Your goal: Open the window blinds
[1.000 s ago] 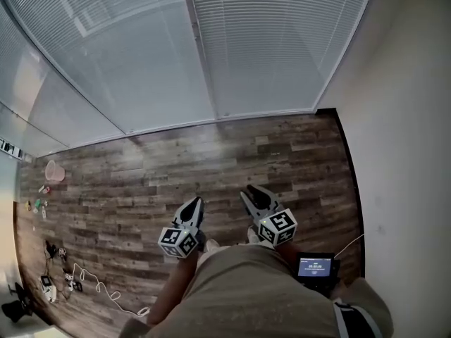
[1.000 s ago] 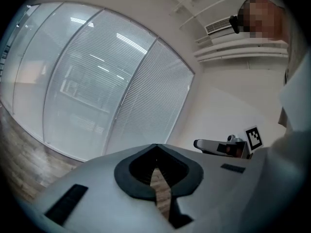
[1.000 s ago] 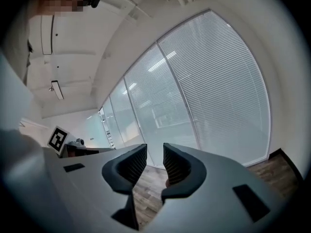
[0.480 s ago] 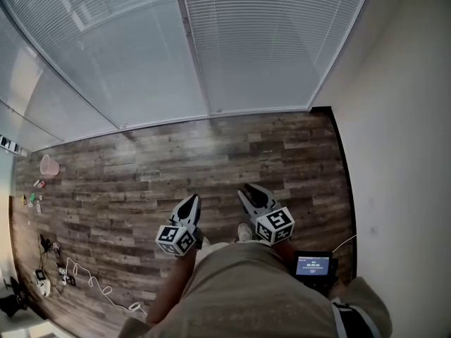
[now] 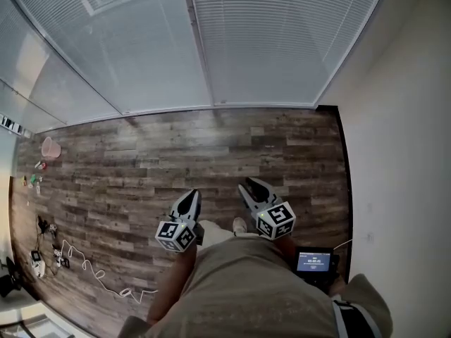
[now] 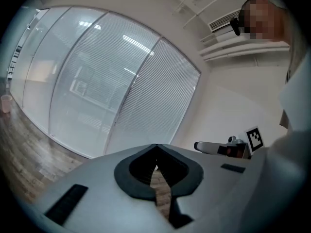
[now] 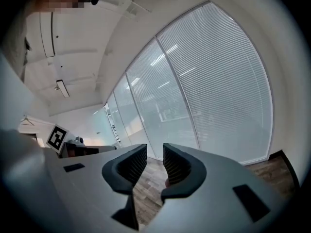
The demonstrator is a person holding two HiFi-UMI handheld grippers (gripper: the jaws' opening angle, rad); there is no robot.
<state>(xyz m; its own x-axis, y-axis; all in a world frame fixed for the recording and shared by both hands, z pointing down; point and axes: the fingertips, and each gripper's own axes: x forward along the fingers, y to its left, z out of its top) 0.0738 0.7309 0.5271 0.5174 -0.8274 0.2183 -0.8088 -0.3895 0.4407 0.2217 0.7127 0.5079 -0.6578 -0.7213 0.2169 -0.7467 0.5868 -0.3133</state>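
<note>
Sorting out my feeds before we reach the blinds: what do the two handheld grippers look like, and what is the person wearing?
The left gripper and right gripper match. Each has a pale grey body tapering to a point, dark ribbed pads, and a white cube printed with black square markers at the rear. The person wears a beige garment.

Matt, rough-grained grey-brown wood planks on the floor (image 5: pixel 141 160), fine smooth white slats in the far window blinds (image 5: pixel 275 41), plain matt paint on the right wall (image 5: pixel 402 153), smooth matt grey plastic with ribbed black pads (image 7: pixel 176 168) on left gripper (image 5: pixel 192 193) and right gripper (image 5: pixel 249 184), khaki cloth on the near trousers (image 5: pixel 246 287).
</note>
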